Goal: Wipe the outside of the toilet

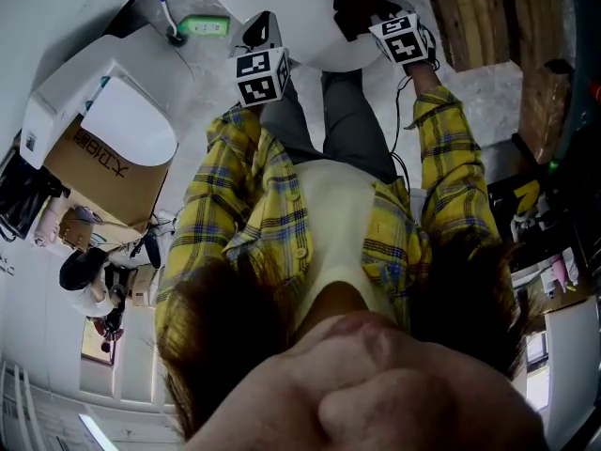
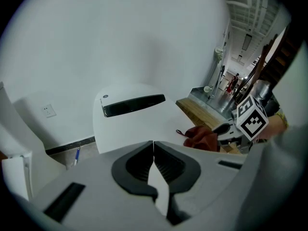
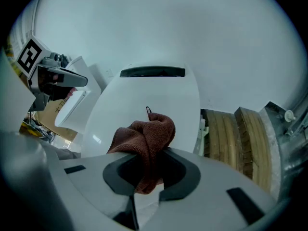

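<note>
**A:** Where's the toilet [image 1: 315, 22] rel. to you?

**B:** Straight in front of me, lid [image 3: 155, 93] down, back to the wall [image 3: 159, 28]. Both my grippers are over the lid.

**A:** Who's got the cloth [image 3: 144, 137]?

**B:** My right gripper [image 3: 147, 170]. Its jaws pinch a bunched fold, w/ the rest spilling fwd past the tips, so the soft wad meets the lid first, not plastic. Can't tell if it's touching yet.

**A:** And the left gripper [image 2: 154, 163]?

**B:** Jaws pressed together, nothing btwn them. I've got it near the lid's left side, well apart from the cloth, prob. just to stay out of the way.

**A:** Room to move?

**B:** Top of the lid is bare, so easy strokes there. The right edge is tight: planks [image 3: 236, 134] stand just beside it. On the left there's a 2nd toilet [image 1: 127, 120] nearby w/ a floor gap btwn, so that side looks easier.
</note>
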